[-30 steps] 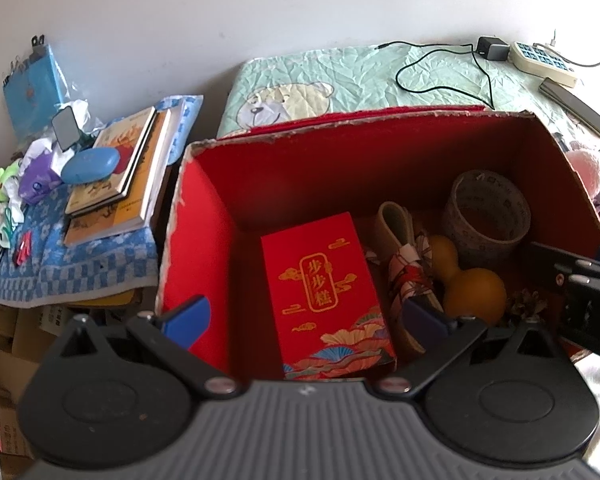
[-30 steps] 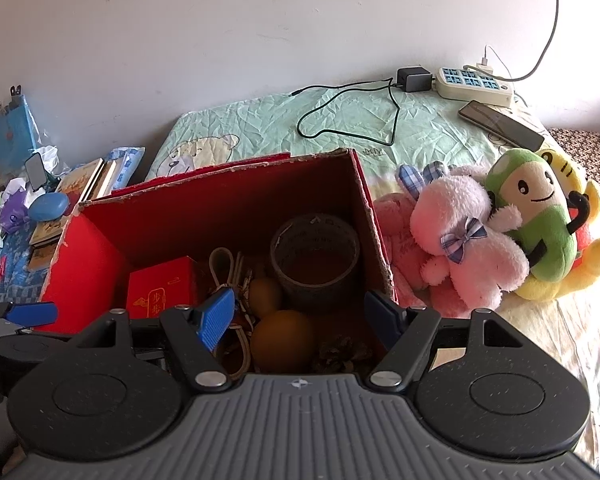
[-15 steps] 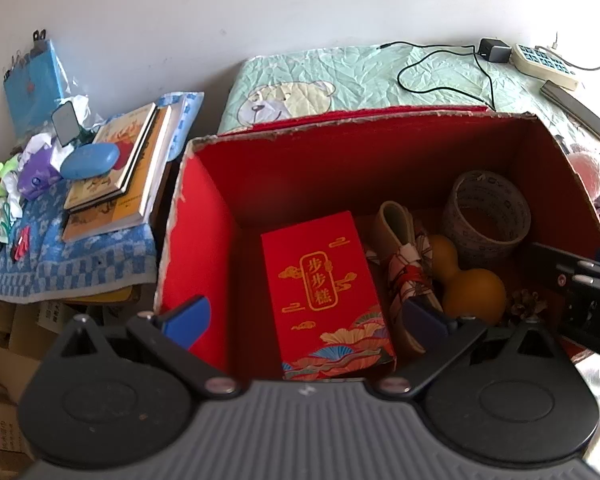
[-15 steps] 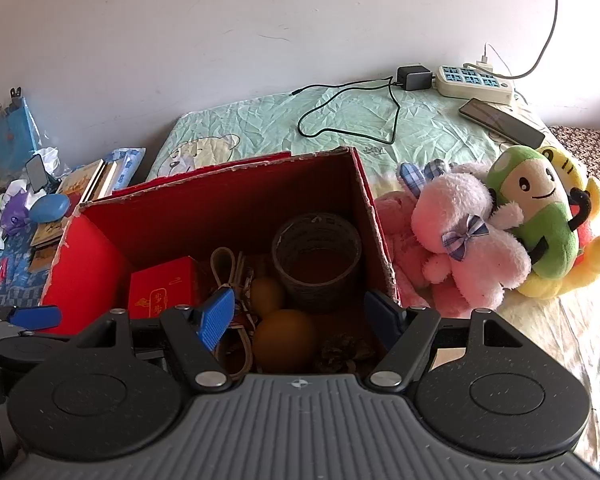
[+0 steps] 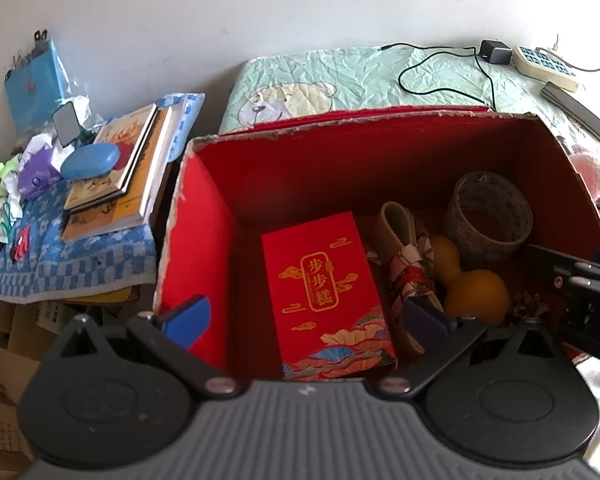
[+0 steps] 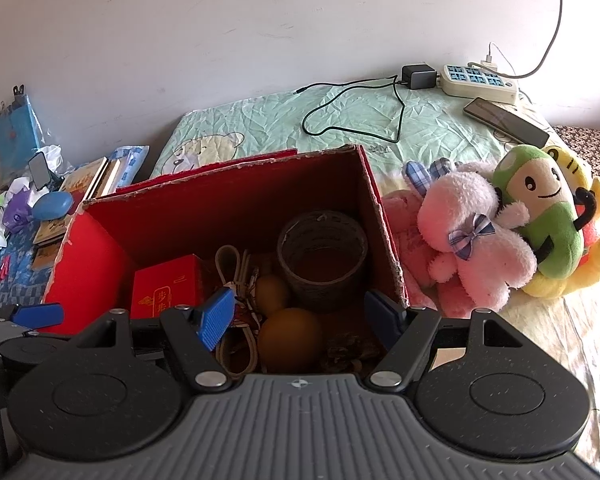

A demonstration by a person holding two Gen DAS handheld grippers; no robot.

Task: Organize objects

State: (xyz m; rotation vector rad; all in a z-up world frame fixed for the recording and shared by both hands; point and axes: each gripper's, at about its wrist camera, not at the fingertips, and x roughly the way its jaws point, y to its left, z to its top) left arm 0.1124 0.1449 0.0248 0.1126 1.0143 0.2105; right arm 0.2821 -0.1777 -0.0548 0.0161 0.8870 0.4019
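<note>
An open red cardboard box (image 5: 204, 240) (image 6: 236, 208) stands on the bed. Inside lie a red gift packet (image 5: 324, 288) (image 6: 166, 292), a patterned strap (image 5: 404, 256), an orange gourd (image 5: 474, 294) (image 6: 290, 338), a woven cup (image 5: 488, 216) (image 6: 322, 256) and a pine cone (image 6: 346, 350). My left gripper (image 5: 306, 318) is open and empty over the box's near left side. My right gripper (image 6: 300, 314) is open and empty over the near right side. Plush toys, a pink one (image 6: 472, 236) and a green one (image 6: 540, 208), lie right of the box.
A side stand with a blue checked cloth (image 5: 60, 260) holds books (image 5: 120, 168), a blue case (image 5: 90, 162) and small toys. A power strip (image 6: 480, 82), charger cable (image 6: 356, 116) and phone (image 6: 506, 120) lie on the green quilt behind the box.
</note>
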